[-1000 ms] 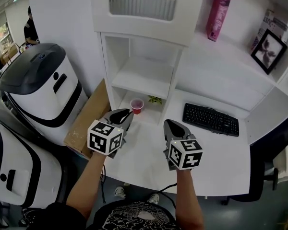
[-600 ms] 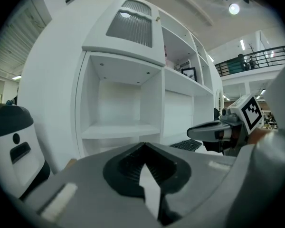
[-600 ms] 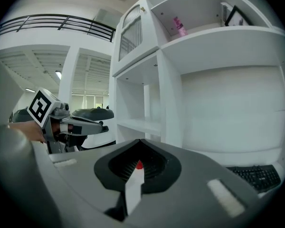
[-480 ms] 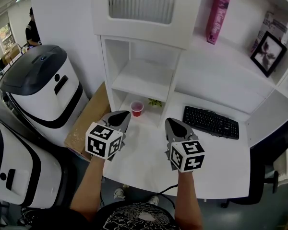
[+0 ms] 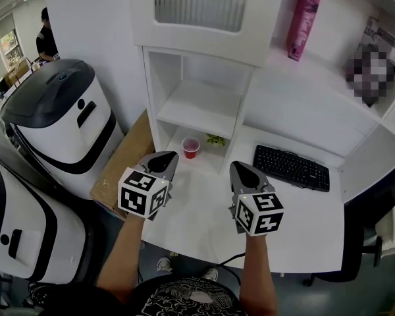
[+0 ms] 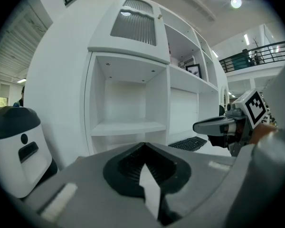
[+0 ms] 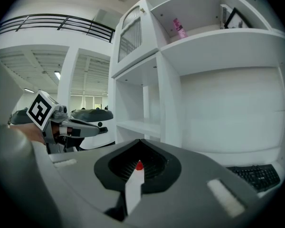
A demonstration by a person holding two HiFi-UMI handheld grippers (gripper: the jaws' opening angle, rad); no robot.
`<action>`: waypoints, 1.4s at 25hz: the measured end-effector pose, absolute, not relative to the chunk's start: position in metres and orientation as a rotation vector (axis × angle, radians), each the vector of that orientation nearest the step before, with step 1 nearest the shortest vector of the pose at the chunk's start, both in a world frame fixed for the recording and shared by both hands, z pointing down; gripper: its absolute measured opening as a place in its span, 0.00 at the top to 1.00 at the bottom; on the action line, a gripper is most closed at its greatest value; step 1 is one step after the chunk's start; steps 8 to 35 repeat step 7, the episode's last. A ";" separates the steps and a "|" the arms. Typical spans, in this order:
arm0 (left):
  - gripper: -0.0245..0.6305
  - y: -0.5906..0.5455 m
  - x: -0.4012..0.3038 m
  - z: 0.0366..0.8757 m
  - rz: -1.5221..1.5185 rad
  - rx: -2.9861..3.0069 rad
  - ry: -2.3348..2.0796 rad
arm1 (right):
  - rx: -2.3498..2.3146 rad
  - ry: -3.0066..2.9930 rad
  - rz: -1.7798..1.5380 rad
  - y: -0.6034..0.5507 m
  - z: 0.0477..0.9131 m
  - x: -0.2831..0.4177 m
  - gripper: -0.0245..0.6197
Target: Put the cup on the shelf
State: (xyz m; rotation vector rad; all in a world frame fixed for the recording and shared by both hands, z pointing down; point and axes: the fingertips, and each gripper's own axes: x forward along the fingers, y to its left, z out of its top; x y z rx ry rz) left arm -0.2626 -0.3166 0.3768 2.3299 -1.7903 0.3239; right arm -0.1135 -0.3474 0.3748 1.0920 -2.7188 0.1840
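Head view: our left tongs (image 5: 163,162) and right tongs (image 5: 242,174) are pinched together, empty, above the bench (image 5: 197,212); the cup (image 5: 191,147) stands at one o'clock of the left, beneath the shelf (image 5: 197,108).

No word, number or brand can be read anywhere. The cube (image 5: 143,191) on the left gripper (image 5: 163,158) and the cube (image 5: 259,212) on the right gripper (image 5: 240,171) carry only black-and-white square markers (patterns, not letters). The pink box (image 5: 305,15) at the back left corner of the shelf (image 5: 316,104) has print down its side, too small to make out. The keyboard (image 5: 291,166) lies along the back edge of the desk (image 5: 204,216), its key legends too fine to read.
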 end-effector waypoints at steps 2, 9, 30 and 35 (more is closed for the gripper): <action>0.96 -0.316 -0.263 0.376 0.317 2.331 -1.789 | 1.091 -2.718 0.184 -0.347 0.375 -0.114 0.93; 0.96 -0.315 -0.266 0.374 0.306 2.334 -1.782 | 1.101 -2.720 0.182 -0.345 0.372 -0.116 0.93; 0.96 -0.315 -0.266 0.374 0.306 2.334 -1.782 | 1.101 -2.720 0.182 -0.345 0.372 -0.116 0.93; 0.96 -0.315 -0.266 0.374 0.306 2.334 -1.782 | 1.101 -2.720 0.182 -0.345 0.372 -0.116 0.93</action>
